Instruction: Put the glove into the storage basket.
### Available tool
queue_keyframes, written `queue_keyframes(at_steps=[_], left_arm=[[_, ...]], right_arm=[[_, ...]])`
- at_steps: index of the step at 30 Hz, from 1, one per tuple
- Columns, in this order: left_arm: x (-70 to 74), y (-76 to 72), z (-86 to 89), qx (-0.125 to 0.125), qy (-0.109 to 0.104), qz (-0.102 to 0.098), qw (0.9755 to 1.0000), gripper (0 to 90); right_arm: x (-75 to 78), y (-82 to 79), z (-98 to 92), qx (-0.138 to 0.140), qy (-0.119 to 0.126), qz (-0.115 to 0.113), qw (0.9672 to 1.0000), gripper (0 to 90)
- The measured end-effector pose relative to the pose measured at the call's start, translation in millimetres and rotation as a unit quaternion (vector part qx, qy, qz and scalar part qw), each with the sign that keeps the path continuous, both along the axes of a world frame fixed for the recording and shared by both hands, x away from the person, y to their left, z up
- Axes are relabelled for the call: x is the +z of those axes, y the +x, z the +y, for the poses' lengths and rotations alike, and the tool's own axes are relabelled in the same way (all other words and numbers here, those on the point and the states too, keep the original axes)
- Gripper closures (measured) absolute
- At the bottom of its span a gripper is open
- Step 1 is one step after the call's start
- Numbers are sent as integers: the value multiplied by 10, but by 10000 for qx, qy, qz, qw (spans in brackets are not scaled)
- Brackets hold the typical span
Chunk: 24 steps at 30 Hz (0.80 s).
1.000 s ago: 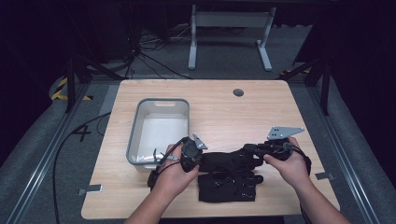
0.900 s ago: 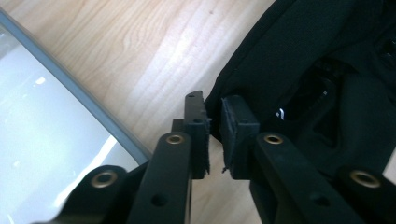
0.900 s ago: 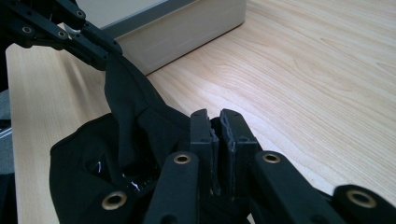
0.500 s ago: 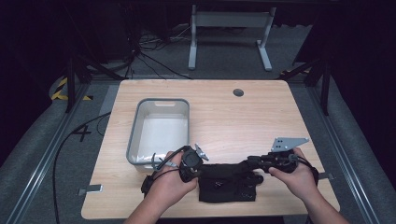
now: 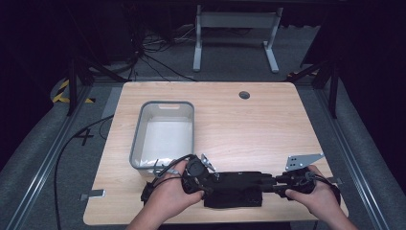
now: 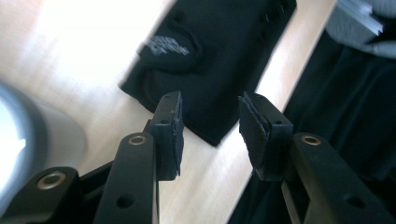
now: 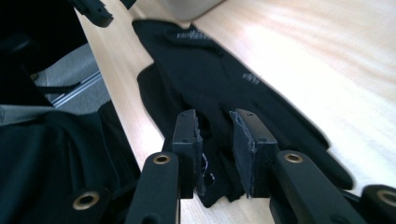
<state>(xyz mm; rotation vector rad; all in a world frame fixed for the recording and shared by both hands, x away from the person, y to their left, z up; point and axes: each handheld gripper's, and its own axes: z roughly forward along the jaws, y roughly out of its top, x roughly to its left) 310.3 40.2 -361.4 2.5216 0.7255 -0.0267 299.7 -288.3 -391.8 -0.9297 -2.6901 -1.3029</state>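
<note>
Both claws just opened off black glove (image 5: 234,189), left claw (image 6: 210,128), right claw (image 7: 215,140) apart, glove flat, white print

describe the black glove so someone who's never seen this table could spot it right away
Start at the wooden table and find the grey bin on its left half. The black glove lies flat just in front of that bin, along the table's near edge, between the left gripper and right gripper. It is the one soft, dark thing on the wood, with small white print on its back.
</note>
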Motion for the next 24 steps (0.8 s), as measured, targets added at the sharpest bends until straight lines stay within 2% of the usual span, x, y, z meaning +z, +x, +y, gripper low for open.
queue_keyframes(at_steps=[3,5,7,9,12,17,21,24], left_arm=[[13,53,22,264,-369,-152,9989,603],[-20,111,11,429,-503,-243,9975,614],[-78,172,-21,525,-475,-368,9968,648],[-138,216,-60,621,-389,-434,9964,682],[-229,238,-118,500,-250,-241,9981,758],[-329,196,-168,226,-7,58,9997,839],[-404,147,-202,-84,240,352,9991,857],[-452,126,-241,-201,368,524,9977,857]], right_arm=[[76,21,-38,-119,105,-162,9997,733],[95,62,-38,-211,74,-303,9993,744],[68,120,-23,-322,-11,-395,9987,749],[9,178,-2,-385,-73,-387,9985,767],[-88,207,38,-329,-233,-289,9988,790],[-158,130,82,-122,-396,-102,9991,818],[-208,72,107,47,-564,43,9984,828],[-261,40,134,161,-724,178,9971,838]])
